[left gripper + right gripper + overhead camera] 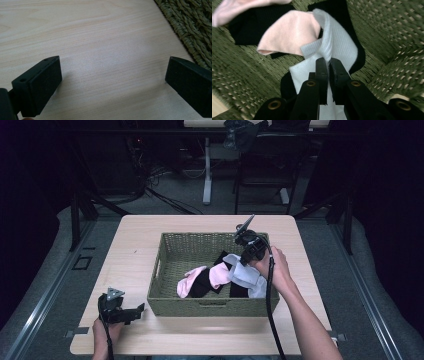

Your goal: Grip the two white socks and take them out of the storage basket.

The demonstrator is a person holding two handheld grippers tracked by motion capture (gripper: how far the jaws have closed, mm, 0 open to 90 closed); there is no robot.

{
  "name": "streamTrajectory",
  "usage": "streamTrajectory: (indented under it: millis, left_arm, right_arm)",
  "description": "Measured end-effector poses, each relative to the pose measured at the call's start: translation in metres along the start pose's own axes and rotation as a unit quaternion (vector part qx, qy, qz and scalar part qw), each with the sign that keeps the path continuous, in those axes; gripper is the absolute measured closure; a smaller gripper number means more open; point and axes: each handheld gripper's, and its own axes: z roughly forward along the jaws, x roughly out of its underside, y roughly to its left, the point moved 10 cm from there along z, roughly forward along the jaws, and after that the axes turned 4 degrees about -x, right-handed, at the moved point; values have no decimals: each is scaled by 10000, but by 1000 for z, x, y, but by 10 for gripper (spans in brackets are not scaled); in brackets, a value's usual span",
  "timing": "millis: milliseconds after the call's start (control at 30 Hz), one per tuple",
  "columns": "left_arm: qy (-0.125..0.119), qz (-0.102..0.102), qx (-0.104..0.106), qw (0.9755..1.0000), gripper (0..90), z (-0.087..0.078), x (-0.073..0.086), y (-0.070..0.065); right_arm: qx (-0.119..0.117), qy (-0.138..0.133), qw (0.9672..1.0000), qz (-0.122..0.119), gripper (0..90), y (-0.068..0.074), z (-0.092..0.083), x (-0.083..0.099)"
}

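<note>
A green woven basket (170, 265) stands mid-table holding pink, black and white socks. My right gripper (239, 259) hangs over its right half, shut on a white ribbed sock (245, 276). In the right gripper view the white sock (337, 47) is pinched between the jaws of that gripper (328, 62), with a pink sock (289, 32) and black socks (249, 25) lying beneath. My left gripper (139, 309) rests low on the table at the basket's front left corner, open and empty. The left gripper view shows its fingers (40, 85) wide apart over bare wood.
The basket's woven wall (192, 32) lies just right of the left gripper. The light wooden table (130, 250) has bare room left of and in front of the basket. Dark floor, table legs and cables lie beyond the far edge.
</note>
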Motion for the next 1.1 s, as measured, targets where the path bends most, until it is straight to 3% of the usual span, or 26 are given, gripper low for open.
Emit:
streamTrajectory:
  millis: [333,1100]
  left_arm:
    - [-12,2,9,10000,7,0,0,0]
    - [-27,7,12,10000,8,0,0,0]
  right_arm:
    - [-29,-302,9995,-47,856,1,-32,-10]
    - [91,-578,9982,-141,857,0,-70,-22]
